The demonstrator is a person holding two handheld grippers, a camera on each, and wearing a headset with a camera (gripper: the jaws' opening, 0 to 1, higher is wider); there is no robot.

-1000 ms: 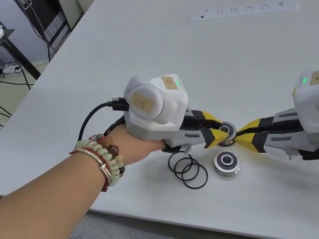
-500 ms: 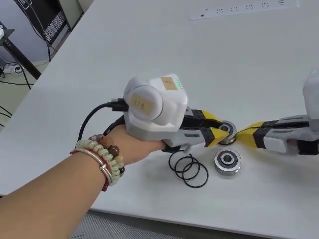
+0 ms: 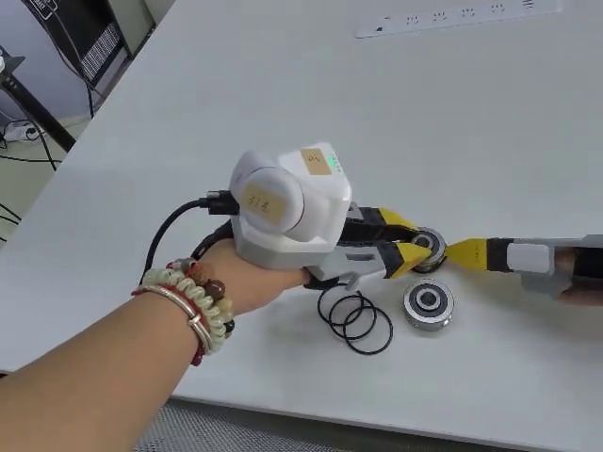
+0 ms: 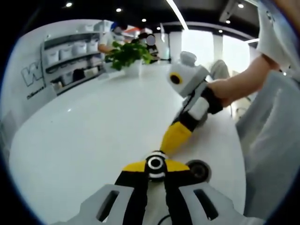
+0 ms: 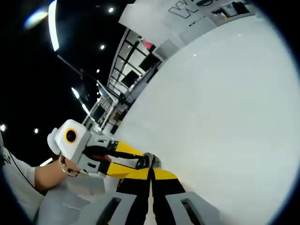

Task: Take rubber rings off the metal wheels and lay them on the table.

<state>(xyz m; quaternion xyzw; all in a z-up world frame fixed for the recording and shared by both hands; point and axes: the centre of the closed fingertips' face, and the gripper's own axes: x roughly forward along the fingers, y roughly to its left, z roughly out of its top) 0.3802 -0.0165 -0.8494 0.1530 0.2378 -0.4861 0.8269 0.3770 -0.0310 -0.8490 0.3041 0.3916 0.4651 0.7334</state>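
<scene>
Top edge of the head view, a white power strip (image 3: 459, 18) lies flat, sockets up. Upper left corner, a black vented unit (image 3: 94, 42). In the left gripper view, a leafy green plant (image 4: 125, 52) at upper middle, with shelves (image 4: 70, 58) of white bins (rather blurry) just left.

Right gripper (image 3: 454, 251): drawn back toward the right edge of the tabletop (image 3: 283, 113), and rolled edge-on.
Its tip: slightly farther from the metal wheel (image 3: 430, 244), though still near it.

The white-and-yellow left hand-held gripper (image 3: 417, 245) is clamped on a silver metal wheel (image 3: 432, 244); the right hand-held gripper (image 3: 462, 251) is held tip-to-tip opposite, jaws pressed together.
</scene>
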